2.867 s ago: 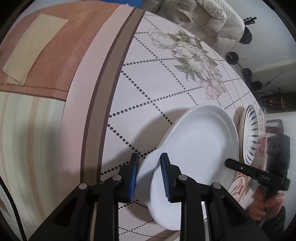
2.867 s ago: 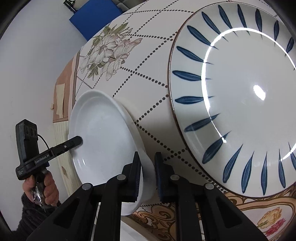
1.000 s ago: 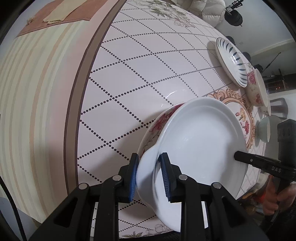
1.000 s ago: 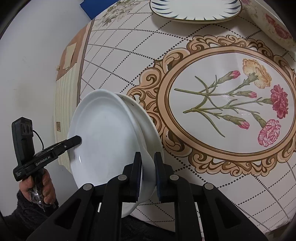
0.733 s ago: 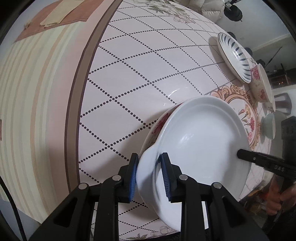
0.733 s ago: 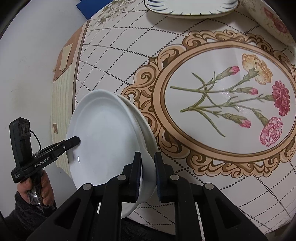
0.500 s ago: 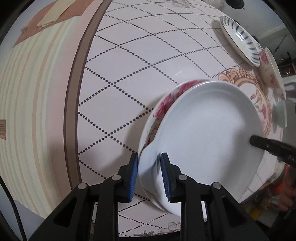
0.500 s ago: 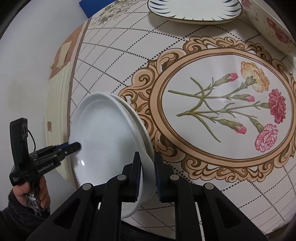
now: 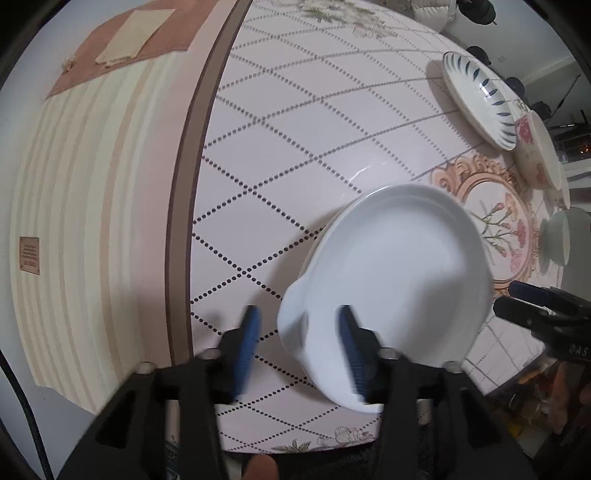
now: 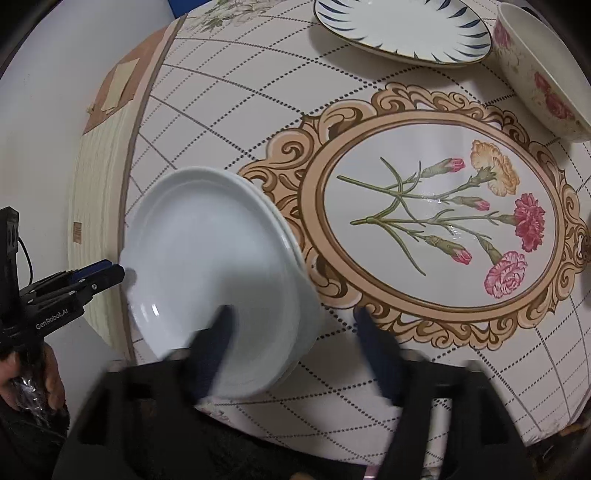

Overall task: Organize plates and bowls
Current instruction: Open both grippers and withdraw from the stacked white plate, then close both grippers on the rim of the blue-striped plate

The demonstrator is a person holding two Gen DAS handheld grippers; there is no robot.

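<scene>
- While both grippers stand with jaws wide apart, the white plate (image 9: 399, 273) lies on a stack near the edge of the table (image 9: 295, 122).
- The left gripper (image 9: 297, 334) straddles the plate's rim without gripping it.
- The right gripper (image 10: 295, 332) straddles the opposite rim.
- A blue-striped plate (image 10: 402, 26) and a flowered bowl (image 10: 539, 70) stand well apart from the stack.

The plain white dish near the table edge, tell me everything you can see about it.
The plain white glossy dish, ceramic by its look, is round with a stepped rim and a small lug handle toward the left hand-held gripper. It sits near the patterned tablecloth's front edge on more white rims, nested. Both the left and the right hand-held gripper are open, with fingers either side of its rim; contact is unclear through blur. It looks empty and undamaged.
</scene>
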